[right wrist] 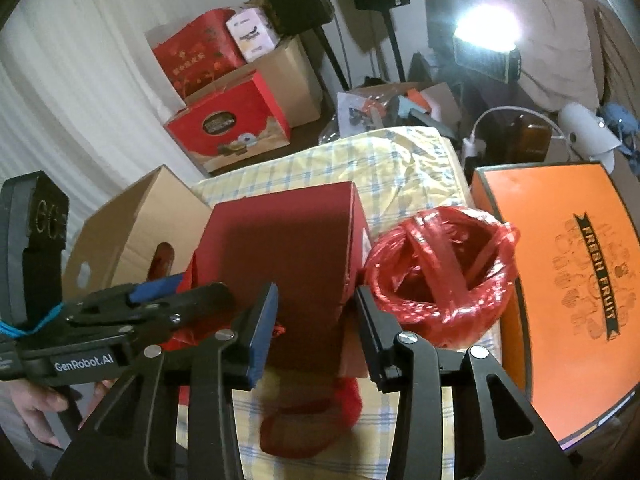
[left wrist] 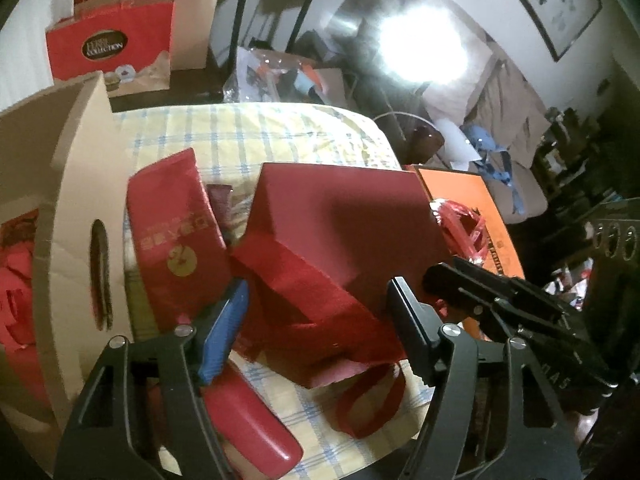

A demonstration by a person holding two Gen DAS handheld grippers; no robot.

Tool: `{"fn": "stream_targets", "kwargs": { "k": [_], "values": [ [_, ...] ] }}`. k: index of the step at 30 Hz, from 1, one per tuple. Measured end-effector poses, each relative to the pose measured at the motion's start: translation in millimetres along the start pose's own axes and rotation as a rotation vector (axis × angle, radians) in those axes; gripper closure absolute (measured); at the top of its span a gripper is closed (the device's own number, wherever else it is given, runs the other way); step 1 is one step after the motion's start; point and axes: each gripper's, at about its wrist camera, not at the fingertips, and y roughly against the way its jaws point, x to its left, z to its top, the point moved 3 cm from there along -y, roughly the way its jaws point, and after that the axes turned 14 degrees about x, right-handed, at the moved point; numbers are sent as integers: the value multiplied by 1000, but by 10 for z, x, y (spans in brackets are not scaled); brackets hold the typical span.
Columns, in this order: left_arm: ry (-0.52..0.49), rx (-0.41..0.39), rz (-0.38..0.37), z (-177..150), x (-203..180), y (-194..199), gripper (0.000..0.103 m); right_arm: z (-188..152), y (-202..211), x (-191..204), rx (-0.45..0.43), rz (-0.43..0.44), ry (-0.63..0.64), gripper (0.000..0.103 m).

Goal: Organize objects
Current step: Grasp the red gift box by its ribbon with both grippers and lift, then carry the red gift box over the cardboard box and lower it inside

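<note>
A dark red paper gift bag (left wrist: pixel 340 236) lies on the checked tablecloth (left wrist: pixel 256 132), its ribbon handles (left wrist: pixel 372 404) toward me. My left gripper (left wrist: pixel 316 332) is open, its jaws on either side of the bag's crumpled open end. My right gripper (right wrist: pixel 316 332) is open too, its jaws on either side of the same bag (right wrist: pixel 288 248) near its mouth. A flat red box with gold print (left wrist: pixel 176 224) lies left of the bag. A glossy red case (left wrist: pixel 252 424) lies under my left finger.
An open cardboard box (left wrist: pixel 68 200) with red items stands at the left. A red plastic bag (right wrist: pixel 440 264) and an orange fruit box (right wrist: pixel 568 276) sit at the right. More cartons (right wrist: pixel 228 128) stand behind the table.
</note>
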Motion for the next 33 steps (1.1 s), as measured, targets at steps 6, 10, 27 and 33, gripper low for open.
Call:
{"fn": "stream_targets", "kwargs": {
  "k": [6, 10, 27, 33],
  "values": [
    [10, -10, -26, -5, -40, 11, 45, 12, 7, -10, -14, -13, -18, 61],
    [15, -44, -34, -24, -52, 81, 45, 0, 74, 28, -40, -17, -17, 61],
    [18, -256, -50, -12, 15, 1361, 45, 326, 912, 984, -203, -42, 142, 61],
    [47, -330, -27, -46, 222, 1862, 45, 465, 1103, 1439, -231, -17, 205, 61]
  ]
}}
